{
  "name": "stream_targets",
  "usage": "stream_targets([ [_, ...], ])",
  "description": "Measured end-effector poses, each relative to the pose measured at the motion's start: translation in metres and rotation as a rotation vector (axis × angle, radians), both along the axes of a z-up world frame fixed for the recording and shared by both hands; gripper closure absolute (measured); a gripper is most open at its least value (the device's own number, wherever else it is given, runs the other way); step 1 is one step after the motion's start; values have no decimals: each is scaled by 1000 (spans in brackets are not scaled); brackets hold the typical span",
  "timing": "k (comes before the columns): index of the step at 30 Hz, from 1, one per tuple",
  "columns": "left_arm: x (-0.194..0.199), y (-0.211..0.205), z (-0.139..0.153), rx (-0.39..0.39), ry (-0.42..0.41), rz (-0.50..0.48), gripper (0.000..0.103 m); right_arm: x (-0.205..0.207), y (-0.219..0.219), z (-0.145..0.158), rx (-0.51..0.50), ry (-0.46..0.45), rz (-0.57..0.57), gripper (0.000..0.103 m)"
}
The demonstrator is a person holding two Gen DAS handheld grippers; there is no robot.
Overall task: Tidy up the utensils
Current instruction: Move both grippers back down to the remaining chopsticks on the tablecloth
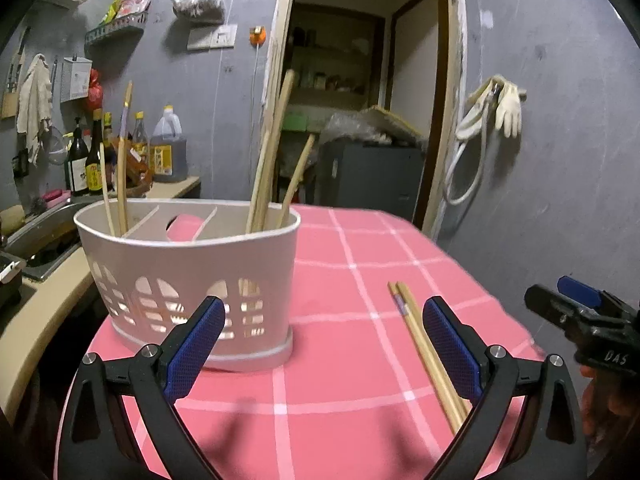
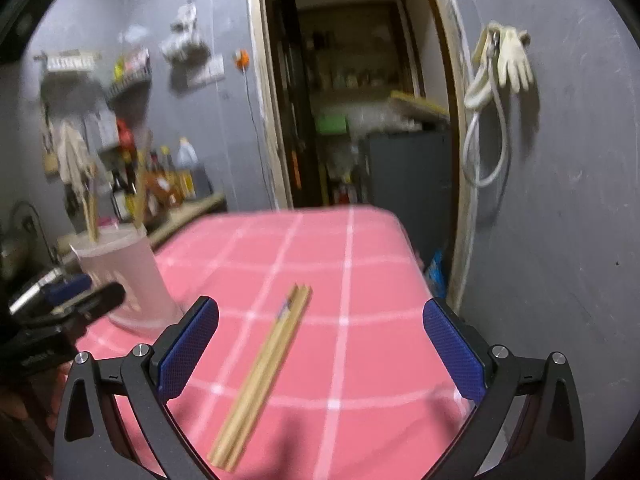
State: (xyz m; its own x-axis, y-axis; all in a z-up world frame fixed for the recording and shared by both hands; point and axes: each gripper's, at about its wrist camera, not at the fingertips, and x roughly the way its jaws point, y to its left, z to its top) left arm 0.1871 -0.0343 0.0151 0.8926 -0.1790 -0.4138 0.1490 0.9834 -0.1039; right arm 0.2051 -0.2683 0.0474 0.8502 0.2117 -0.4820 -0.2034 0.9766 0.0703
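A white slotted utensil holder (image 1: 192, 280) stands on the pink checked tablecloth (image 1: 340, 360), with several wooden chopsticks (image 1: 268, 168) upright in its left and right compartments. A bundle of wooden chopsticks (image 1: 424, 344) lies flat on the cloth to its right. My left gripper (image 1: 320, 344) is open and empty, just in front of the holder. My right gripper (image 2: 320, 344) is open and empty above the lying chopsticks (image 2: 264, 376). The holder (image 2: 124, 280) shows blurred at the left in the right wrist view. The right gripper also shows at the right edge of the left wrist view (image 1: 580, 312).
A kitchen counter (image 1: 48, 304) with a sink and several bottles (image 1: 120, 152) lies left of the table. A doorway (image 1: 360, 100) to a storeroom is behind. Gloves and a hose (image 1: 488, 120) hang on the grey wall at right. The table edge falls off at right.
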Motion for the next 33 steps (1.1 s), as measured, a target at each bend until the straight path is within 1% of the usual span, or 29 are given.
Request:
stream_targets([
  [5,12,-1,-17,18,70,26,6,20,9,-24,-88,140,21,0],
  [12,26,-1,-30,27,149,22,6,39,22,-49,-167,271,51,3],
  [17,29,3,-36,2,192,12,6,49,29,-61,-218,343,71,7],
  [22,32,6,-36,-19,220,9,6,55,31,-62,-235,355,74,7],
  [30,37,6,-36,-24,250,-10,6,74,34,-62,-250,365,67,8],
  [33,37,6,-36,-29,250,-13,6,81,31,-66,-246,394,76,10],
])
